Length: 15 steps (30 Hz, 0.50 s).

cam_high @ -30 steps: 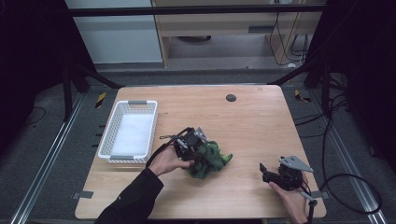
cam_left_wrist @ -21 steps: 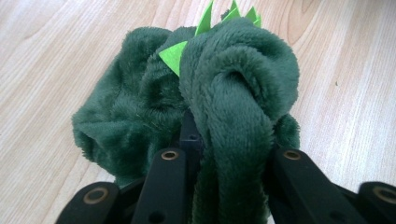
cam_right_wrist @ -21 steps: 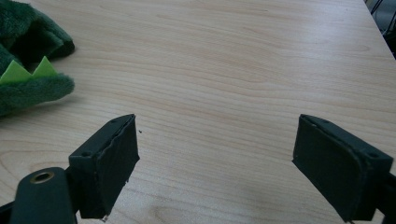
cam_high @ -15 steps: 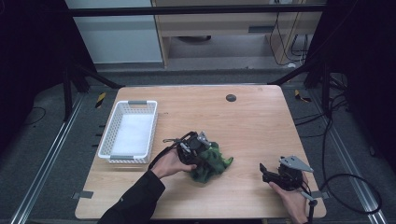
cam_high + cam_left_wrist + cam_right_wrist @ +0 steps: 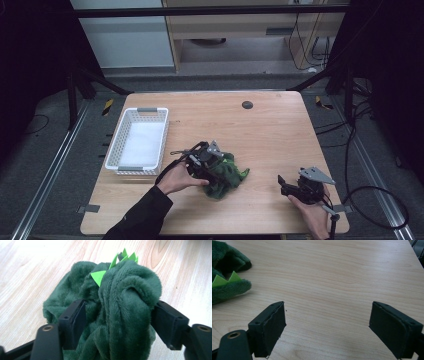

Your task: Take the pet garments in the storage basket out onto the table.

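Near edge, right: right gripper (image 5: 292, 186) low over bare counter (image 5: 280, 130), fingers (image 5: 268, 327) spread wide, holding nothing.

Near centre, left of it: left gripper (image 5: 207, 162) pushed into a green plush toy (image 5: 225, 172) with bright green felt spikes (image 5: 100, 277). Its fingers (image 5: 73, 320) bracket a thick fold of plush on both sides and press into it; I judge this a grip on the toy.

Risks, as judgement:
- Hold is on loose pile and folds, not the body; a lift could let the fabric slide out.
- Trailing limbs may drag on the counter or snag the basket rim.

Far left: white basket (image 5: 120, 145), nothing in it.

Count: one toy, one basket, two grippers.
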Tool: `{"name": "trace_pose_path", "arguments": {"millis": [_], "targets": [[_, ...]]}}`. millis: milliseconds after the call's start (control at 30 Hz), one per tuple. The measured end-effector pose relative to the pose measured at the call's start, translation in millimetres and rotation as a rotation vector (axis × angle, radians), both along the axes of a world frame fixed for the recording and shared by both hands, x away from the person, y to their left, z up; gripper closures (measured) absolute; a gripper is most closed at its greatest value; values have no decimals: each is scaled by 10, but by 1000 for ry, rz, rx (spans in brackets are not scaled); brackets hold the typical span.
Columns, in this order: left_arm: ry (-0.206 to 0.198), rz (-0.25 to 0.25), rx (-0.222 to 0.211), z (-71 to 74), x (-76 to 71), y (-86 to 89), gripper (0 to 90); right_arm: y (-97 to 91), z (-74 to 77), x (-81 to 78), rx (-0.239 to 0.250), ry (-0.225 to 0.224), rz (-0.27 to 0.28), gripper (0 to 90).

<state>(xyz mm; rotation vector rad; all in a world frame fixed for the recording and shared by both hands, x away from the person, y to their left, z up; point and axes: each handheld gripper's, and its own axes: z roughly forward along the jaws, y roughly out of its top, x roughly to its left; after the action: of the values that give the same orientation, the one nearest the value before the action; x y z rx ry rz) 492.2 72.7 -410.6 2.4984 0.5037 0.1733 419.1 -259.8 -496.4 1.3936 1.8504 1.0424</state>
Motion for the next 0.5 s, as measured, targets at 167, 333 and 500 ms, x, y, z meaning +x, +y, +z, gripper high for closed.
{"name": "trace_pose_path", "arguments": {"millis": [167,333,500], "targets": [[-15,5,-27,69,-51,65,257,-5,-1,0,-1,-3,-1,134],[-33,41,-75,150,-97,163,252,-6,-2,2,-4,-6,-1,133],[-55,86,-127,203,-149,278,251,-3,2,-3,5,-1,-4,131]]}}
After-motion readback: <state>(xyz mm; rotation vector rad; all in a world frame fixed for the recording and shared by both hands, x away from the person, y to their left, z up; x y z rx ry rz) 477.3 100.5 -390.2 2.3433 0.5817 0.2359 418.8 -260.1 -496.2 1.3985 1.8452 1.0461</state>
